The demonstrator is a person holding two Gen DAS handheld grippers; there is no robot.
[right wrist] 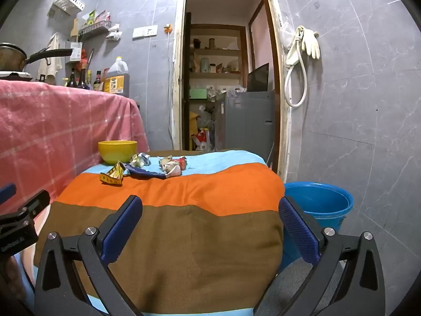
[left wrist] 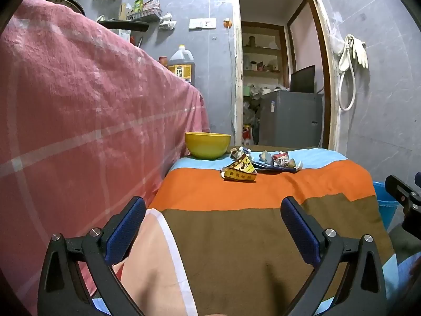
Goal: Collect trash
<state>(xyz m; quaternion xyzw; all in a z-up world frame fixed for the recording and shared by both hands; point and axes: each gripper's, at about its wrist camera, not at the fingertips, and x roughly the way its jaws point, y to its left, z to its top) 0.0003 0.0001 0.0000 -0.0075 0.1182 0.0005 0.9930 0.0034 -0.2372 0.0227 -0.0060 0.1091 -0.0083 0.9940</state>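
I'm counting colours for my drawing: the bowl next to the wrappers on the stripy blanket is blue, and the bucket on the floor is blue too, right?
Not quite. The bowl is yellow, not blue; the right wrist view shows it beside the wrappers on the stripy blanket. The bucket on the floor is blue.

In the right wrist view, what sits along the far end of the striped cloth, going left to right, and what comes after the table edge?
Yellow bowl → yellow wrapper → dark blue wrapper → crumpled red-and-white wrapper → past the table edge, on the floor, the blue bucket.
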